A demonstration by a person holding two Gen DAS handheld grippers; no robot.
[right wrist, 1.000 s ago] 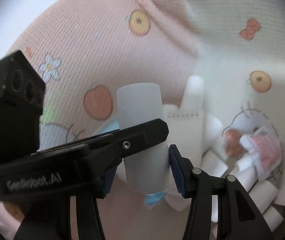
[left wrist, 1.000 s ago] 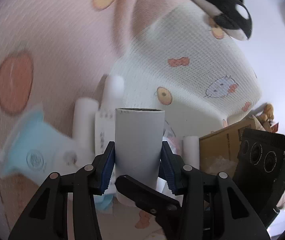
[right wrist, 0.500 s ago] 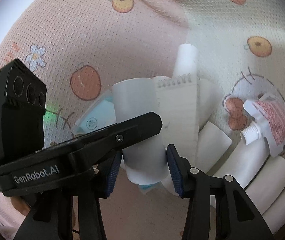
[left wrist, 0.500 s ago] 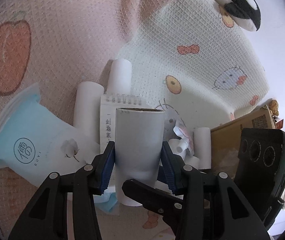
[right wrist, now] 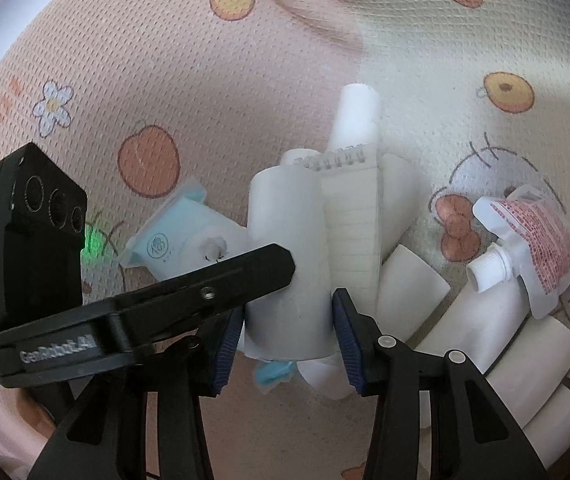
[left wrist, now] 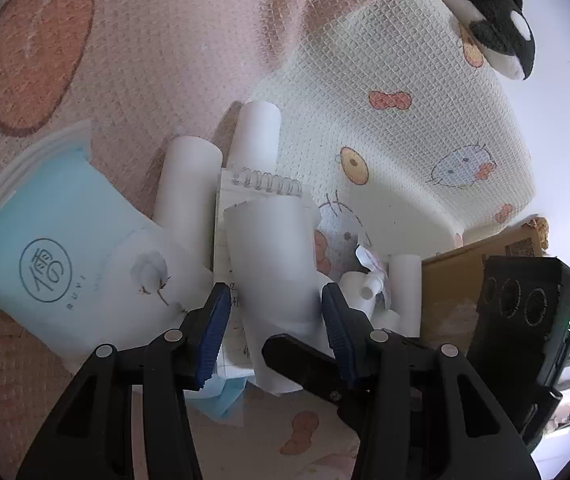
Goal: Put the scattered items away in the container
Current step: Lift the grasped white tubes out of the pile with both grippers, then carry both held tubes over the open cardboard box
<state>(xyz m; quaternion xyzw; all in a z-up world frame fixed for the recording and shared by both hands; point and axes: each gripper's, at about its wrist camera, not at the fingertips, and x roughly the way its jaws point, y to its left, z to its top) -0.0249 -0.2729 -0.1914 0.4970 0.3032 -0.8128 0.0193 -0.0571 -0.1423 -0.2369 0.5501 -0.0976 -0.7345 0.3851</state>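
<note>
Together, the left hand-held gripper [left wrist: 275, 330] and right hand-held gripper [right wrist: 287, 340] clamp one white tube [left wrist: 273, 256], pads pressed to its sides; the right one's jaws have just been closing on it. Directly beneath and beyond lies a spiral notepad [left wrist: 261, 196] among more white rolls [right wrist: 409, 296]. Left of them sits a blue-and-white packet [left wrist: 57, 248]; to the right, a red-printed spout pouch [right wrist: 533, 240]. Farther right, a cardboard box [left wrist: 453, 292].

Tube [left wrist: 271, 264] upright over spiral notepad [left wrist: 263, 188]; rolls [left wrist: 189, 184] behind and left. Pouch [left wrist: 57, 256] left of pile. Spouted sachet [right wrist: 525, 244] right, atop more rolls. Cardboard box [left wrist: 469, 280] far right, possibly on blanket [left wrist: 145, 60].
</note>
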